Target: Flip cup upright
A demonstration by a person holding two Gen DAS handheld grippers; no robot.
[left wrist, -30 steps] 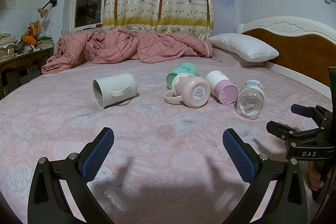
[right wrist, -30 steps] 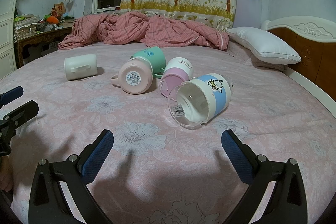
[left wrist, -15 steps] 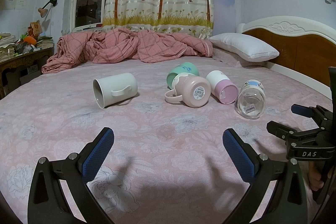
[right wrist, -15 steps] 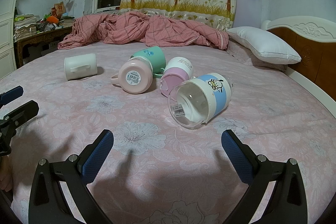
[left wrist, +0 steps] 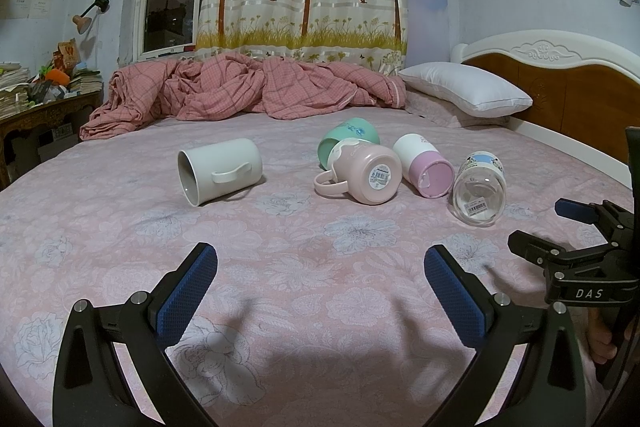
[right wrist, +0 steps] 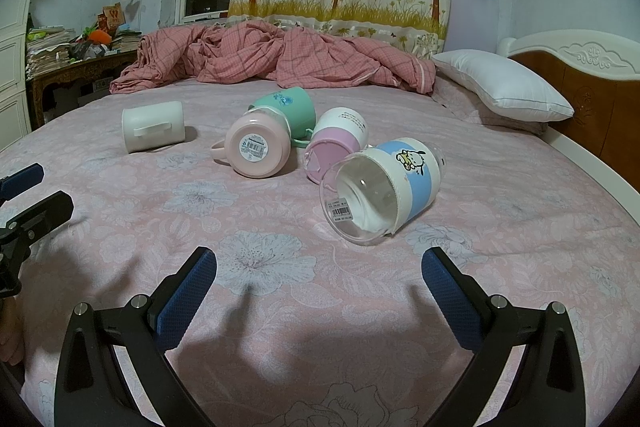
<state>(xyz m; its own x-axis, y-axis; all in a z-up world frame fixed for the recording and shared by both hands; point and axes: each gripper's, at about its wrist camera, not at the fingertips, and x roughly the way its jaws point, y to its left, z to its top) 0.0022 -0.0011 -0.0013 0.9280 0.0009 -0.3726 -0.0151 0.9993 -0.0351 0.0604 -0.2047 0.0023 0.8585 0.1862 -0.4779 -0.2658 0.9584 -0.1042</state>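
Note:
Several cups lie on their sides on the pink bed. A white mug (left wrist: 220, 169) (right wrist: 153, 131) lies apart at the left. A pink mug (left wrist: 362, 173) (right wrist: 256, 147), a green cup (left wrist: 348, 139) (right wrist: 284, 109), a pink-and-white cup (left wrist: 424, 169) (right wrist: 338, 141) and a clear glass cup with a blue band (left wrist: 480, 193) (right wrist: 384, 193) cluster together. My left gripper (left wrist: 320, 275) is open and empty, short of the cups. My right gripper (right wrist: 318, 275) is open and empty, just short of the glass cup.
A crumpled pink quilt (left wrist: 240, 87) lies along the far side of the bed. A white pillow (left wrist: 464, 89) and headboard (left wrist: 560, 75) are at the right. A cluttered desk (left wrist: 36, 95) stands at the left. The right gripper also shows in the left wrist view (left wrist: 580, 247).

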